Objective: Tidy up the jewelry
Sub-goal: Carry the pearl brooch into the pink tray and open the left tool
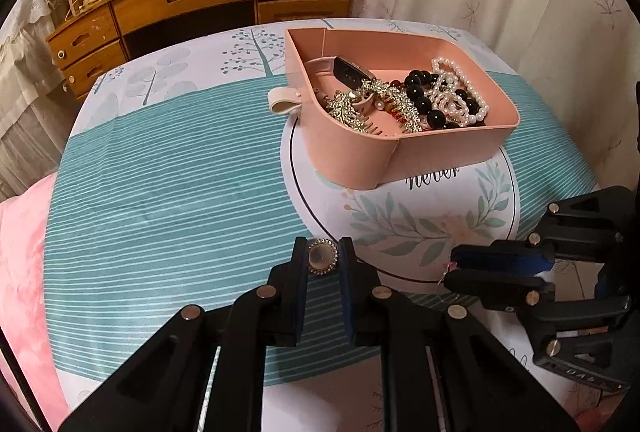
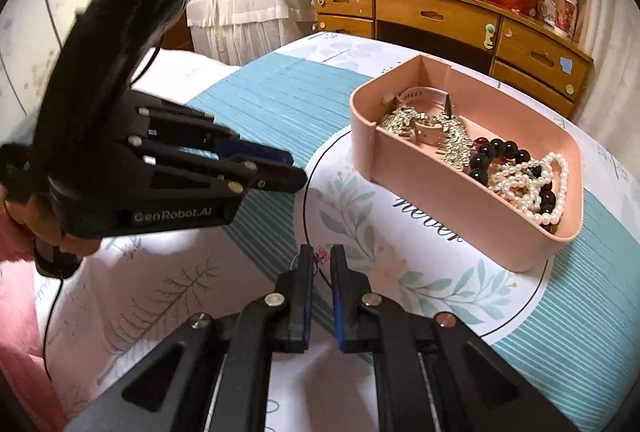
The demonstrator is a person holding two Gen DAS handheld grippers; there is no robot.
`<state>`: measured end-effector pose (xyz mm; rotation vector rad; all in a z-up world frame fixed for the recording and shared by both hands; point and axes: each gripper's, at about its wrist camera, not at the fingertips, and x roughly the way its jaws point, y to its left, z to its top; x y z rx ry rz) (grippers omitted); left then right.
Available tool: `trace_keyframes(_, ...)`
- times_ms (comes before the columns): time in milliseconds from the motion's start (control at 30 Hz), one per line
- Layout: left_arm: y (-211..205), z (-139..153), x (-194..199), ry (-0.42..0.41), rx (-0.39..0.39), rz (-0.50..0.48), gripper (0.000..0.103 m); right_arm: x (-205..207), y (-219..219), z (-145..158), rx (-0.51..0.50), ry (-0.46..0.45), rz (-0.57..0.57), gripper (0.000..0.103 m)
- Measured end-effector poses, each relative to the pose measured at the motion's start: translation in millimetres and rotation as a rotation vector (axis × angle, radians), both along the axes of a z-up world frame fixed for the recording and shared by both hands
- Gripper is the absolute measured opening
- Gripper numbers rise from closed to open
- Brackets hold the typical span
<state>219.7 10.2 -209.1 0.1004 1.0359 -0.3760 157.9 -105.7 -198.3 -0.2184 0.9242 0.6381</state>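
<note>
The left gripper (image 1: 323,258) is clenched on a round pale-stoned brooch (image 1: 322,256), and the right gripper (image 2: 321,261) pinches a tiny pink trinket (image 2: 321,255) on a thin thread. The pink tray (image 1: 404,154) lies ahead of both (already heaped with pearls and beads), nearer the right gripper. Only the left wrist view shows the brooch; the right view shows the trinket clearly.

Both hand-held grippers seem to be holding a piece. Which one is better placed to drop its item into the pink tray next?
Probably the left hand-held gripper: it visibly clamps the round brooch, with open bedspread up to the pink tray. The right hand-held gripper pinches only a tiny pink charm on thin wire.
</note>
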Motion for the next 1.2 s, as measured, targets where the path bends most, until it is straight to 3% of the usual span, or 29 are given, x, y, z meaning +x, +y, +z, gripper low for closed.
trace_keyframes(267, 9, 0, 2, 0.025, -0.043, 0.036, 0.012, 4, -6, 6, 0.016, 0.001, -0.034, 0.008)
trace_keyframes(433, 22, 4, 4, 0.030, -0.120, 0.085, 0.012, 7, -11, 11, 0.022, -0.007, -0.050, 0.008)
trace_keyframes(633, 24, 33, 7, -0.005, -0.167, 0.127, 0.012, 14, -20, 39, 0.055, -0.057, -0.078, 0.008)
trace_keyframes(867, -1, 77, 24, -0.067, -0.203, 0.116, 0.012, 44, -48, 83, 0.095, -0.153, -0.228, 0.008)
trace_keyframes(967, -15, 99, 35, -0.084, -0.201, 0.120, 0.013, 55, -62, 95, 0.130, -0.143, -0.303, 0.009)
trace_keyframes(1000, -20, 105, 39, -0.078, -0.190, 0.125, 0.017, 60, -68, 97, 0.146, -0.124, -0.325, 0.010)
trace_keyframes(1033, -26, 112, 46, -0.052, -0.173, 0.125, 0.029, 65, -73, 99, 0.167, -0.092, -0.344, 0.018)
trace_keyframes(1067, -30, 117, 49, -0.036, -0.163, 0.128, 0.038, 66, -77, 100, 0.177, -0.067, -0.357, 0.033)
trace_keyframes(1100, -34, 124, 52, -0.018, -0.148, 0.140, 0.062, 68, -81, 102, 0.182, -0.045, -0.370, 0.039)
trace_keyframes(1133, -36, 131, 53, -0.011, -0.142, 0.149, 0.077, 66, -85, 108, 0.184, -0.038, -0.377, 0.044)
trace_keyframes(1200, -37, 147, 50, -0.028, -0.135, 0.174, 0.084, 60, -91, 116, 0.173, -0.041, -0.391, 0.046)
